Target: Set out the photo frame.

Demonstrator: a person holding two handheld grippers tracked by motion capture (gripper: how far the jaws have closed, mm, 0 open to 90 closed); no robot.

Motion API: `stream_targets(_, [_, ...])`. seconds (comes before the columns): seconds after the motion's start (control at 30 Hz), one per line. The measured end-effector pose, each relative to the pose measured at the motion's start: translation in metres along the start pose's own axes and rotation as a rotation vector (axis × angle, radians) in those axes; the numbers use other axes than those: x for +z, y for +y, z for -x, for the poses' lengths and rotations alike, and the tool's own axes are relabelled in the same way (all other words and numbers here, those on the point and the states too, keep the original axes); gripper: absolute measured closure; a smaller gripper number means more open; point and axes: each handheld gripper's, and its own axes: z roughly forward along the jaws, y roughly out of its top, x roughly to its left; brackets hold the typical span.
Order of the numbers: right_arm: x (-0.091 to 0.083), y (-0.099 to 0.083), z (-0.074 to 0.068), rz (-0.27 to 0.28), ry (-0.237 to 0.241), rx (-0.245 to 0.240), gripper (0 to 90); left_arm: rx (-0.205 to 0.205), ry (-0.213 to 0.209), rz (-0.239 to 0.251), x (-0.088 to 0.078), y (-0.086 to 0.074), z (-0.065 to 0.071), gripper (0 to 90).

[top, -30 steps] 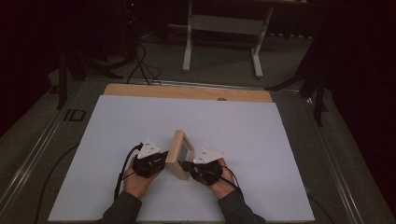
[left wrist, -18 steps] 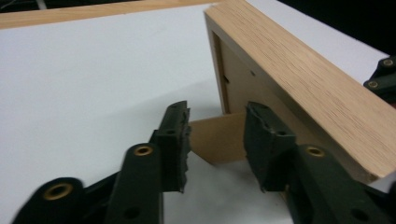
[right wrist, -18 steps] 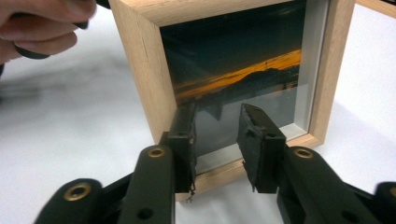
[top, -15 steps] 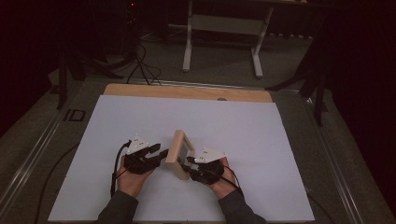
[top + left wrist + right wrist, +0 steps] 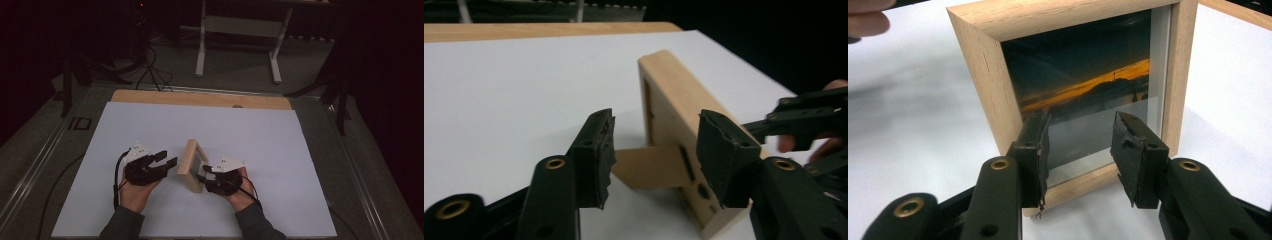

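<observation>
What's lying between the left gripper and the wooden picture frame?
Nothing: bare white table separates the left gripper from the picture frame, seen in the high view.

White sheet (image 5: 280,150) covers wooden table (image 5: 200,98); stand (image 5: 240,30) behind.

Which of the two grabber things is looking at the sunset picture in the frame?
The right hand-held gripper. It faces the glass front of the wooden photo frame, where the orange sunset shows. The left hand-held gripper faces the frame's plain wooden back.
</observation>
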Motion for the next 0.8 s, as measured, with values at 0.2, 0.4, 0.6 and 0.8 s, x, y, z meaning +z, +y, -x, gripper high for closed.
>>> stream_targets(0.2, [-0.001,0.000,0.002,0.005,-0.006,0.005,56.6,-0.004,-0.032,0.005,-0.003,0.003,0.006,43.3])
stream_targets(0.4, [-0.003,0.000,0.004,0.006,-0.010,0.012,56.0,0.021,-0.053,-0.004,-0.002,0.006,0.016,37.8])
stream_targets(0.6, [-0.006,0.001,0.007,0.014,-0.020,0.026,55.5,0.026,-0.071,-0.020,0.002,0.005,0.020,35.1])
stream_targets(0.8, [-0.008,0.002,0.010,0.012,-0.028,0.034,54.3,0.028,-0.091,-0.038,0.008,0.003,0.027,34.7])
